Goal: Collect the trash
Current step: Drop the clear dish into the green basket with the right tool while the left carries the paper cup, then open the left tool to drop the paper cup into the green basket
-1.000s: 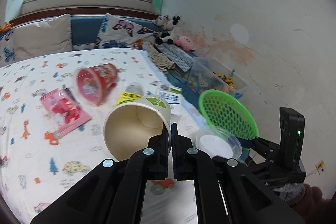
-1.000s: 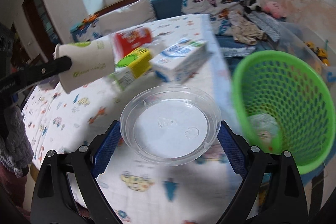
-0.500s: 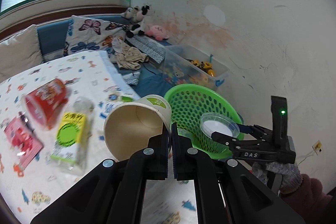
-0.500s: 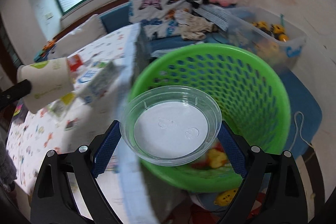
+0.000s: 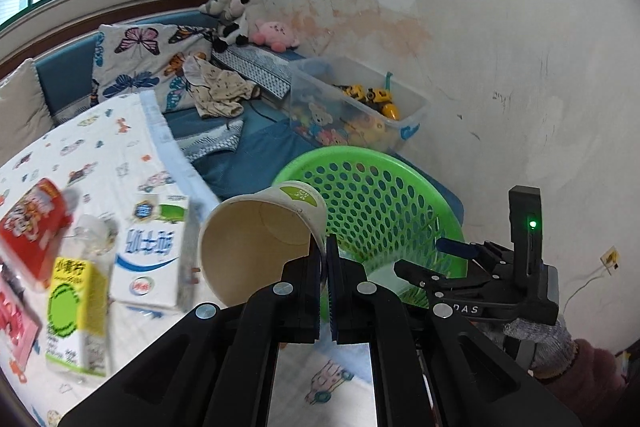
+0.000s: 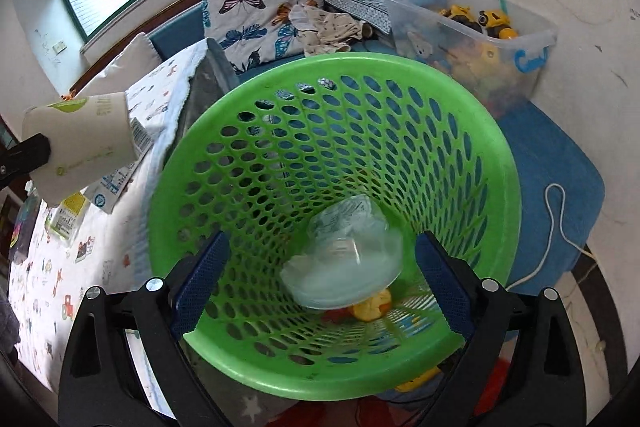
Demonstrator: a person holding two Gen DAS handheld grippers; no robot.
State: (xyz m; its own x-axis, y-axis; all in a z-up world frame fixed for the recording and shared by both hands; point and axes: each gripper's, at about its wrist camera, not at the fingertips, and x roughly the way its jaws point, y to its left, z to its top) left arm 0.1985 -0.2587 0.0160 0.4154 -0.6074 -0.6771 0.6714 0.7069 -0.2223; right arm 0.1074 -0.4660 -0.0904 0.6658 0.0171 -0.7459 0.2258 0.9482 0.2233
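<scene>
Green perforated plastic basket (image 6: 472, 131) sits on the floor beside the right edge of the bed, under the right gripper (image 6: 320, 267), whose blue-padded jaws stand wide apart and empty. A clear round plastic lid (image 6: 344, 267), blurred, lies tilted inside the basket on yellow and red scraps. The left gripper (image 5: 324, 255) is clenched on the rim of a beige paper cup with a green label (image 5: 256, 243), held tilted near the basket's rim. On the cartoon-print bedsheet (image 5: 100, 147) near that edge lie a white-and-blue milk carton (image 5: 152, 255), a yellow-green drink carton (image 5: 76, 311) and a red snack tub (image 5: 30, 227).
</scene>
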